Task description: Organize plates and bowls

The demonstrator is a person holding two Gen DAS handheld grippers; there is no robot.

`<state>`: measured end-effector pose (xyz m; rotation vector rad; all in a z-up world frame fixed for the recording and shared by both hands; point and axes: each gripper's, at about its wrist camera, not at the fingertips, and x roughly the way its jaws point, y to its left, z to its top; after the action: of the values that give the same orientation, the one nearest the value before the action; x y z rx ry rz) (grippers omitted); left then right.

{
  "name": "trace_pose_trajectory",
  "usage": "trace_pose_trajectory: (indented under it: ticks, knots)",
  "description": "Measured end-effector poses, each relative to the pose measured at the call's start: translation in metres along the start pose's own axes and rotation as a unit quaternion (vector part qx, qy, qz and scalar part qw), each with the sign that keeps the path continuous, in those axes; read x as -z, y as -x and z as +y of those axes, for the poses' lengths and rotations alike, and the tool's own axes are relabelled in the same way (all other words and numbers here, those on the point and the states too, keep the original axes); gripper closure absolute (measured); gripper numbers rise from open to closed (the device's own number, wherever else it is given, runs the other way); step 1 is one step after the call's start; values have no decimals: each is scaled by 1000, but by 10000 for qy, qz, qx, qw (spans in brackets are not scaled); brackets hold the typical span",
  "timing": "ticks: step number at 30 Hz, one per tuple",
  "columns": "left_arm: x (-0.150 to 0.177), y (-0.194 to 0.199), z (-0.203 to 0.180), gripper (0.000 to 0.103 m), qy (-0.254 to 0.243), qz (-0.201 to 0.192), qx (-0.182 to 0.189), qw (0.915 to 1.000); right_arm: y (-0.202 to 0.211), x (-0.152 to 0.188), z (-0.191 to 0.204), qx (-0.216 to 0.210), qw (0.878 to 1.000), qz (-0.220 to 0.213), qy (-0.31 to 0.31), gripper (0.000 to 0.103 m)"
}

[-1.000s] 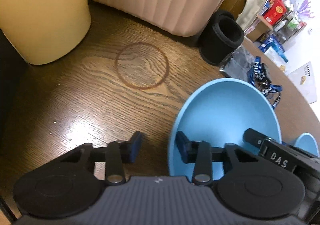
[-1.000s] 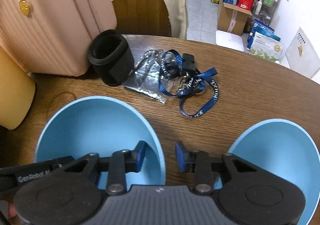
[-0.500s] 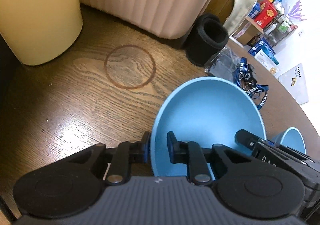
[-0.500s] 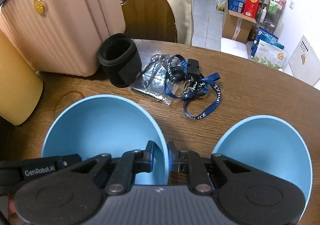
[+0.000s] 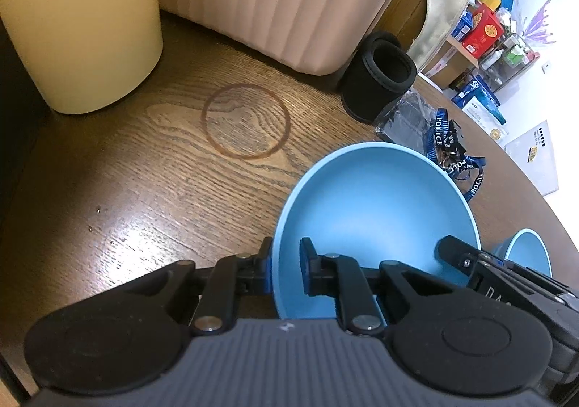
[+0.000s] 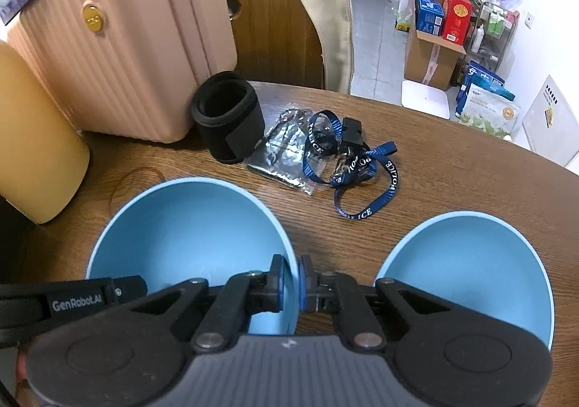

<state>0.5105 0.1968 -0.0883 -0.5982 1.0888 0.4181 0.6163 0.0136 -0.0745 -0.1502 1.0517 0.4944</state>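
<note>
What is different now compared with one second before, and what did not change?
Both tools have just been closing on the same large blue bowl: the left tool now pinches its left rim, the right tool its right rim, where both stood open a second ago. The second blue bowl, black sleeve and lanyard stayed in place.

Two blue bowls [image 6: 188, 226] [image 6: 470, 262], one black sleeve [image 6: 228, 117], one lanyard [image 6: 362, 168], one suitcase [image 6: 137, 55].
</note>
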Motion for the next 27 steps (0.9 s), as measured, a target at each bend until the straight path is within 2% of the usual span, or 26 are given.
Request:
trace_pose_trajectory:
  ticks: [16,27]
  knots:
    - [13,40,2,88,55,-261,34,9996,38,7,6,-124,9995,-289,63,95]
    - [44,86,19,88,230,-493,28,9985,82,26,20,-282,9982,-501,191,95]
